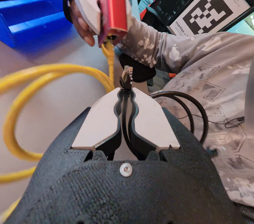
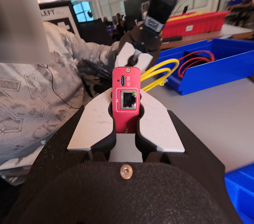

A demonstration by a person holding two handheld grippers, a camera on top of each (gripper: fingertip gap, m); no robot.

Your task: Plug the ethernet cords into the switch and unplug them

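My left gripper [image 1: 125,89] is shut on a black ethernet cord [image 1: 124,118]; its plug [image 1: 127,76] sticks out past the fingertips. My right gripper [image 2: 126,93] is shut on the red switch [image 2: 126,118] and holds it up off the table. In the left wrist view the switch [image 1: 114,4] hangs above and slightly left of the black plug, a short gap apart. A yellow ethernet cord [image 1: 109,54] is plugged into its lower end. The switch end facing the right wrist camera has an empty port [image 2: 128,99].
A blue bin [image 1: 31,15] stands behind the switch. Another blue bin [image 2: 214,68] holds a red cord [image 2: 192,59]; yellow cord loops [image 2: 158,71] lie on the grey table [image 2: 199,114]. The person's patterned sleeve [image 1: 185,52] and body are close at the side. Marker boards [image 1: 208,9] stand behind.
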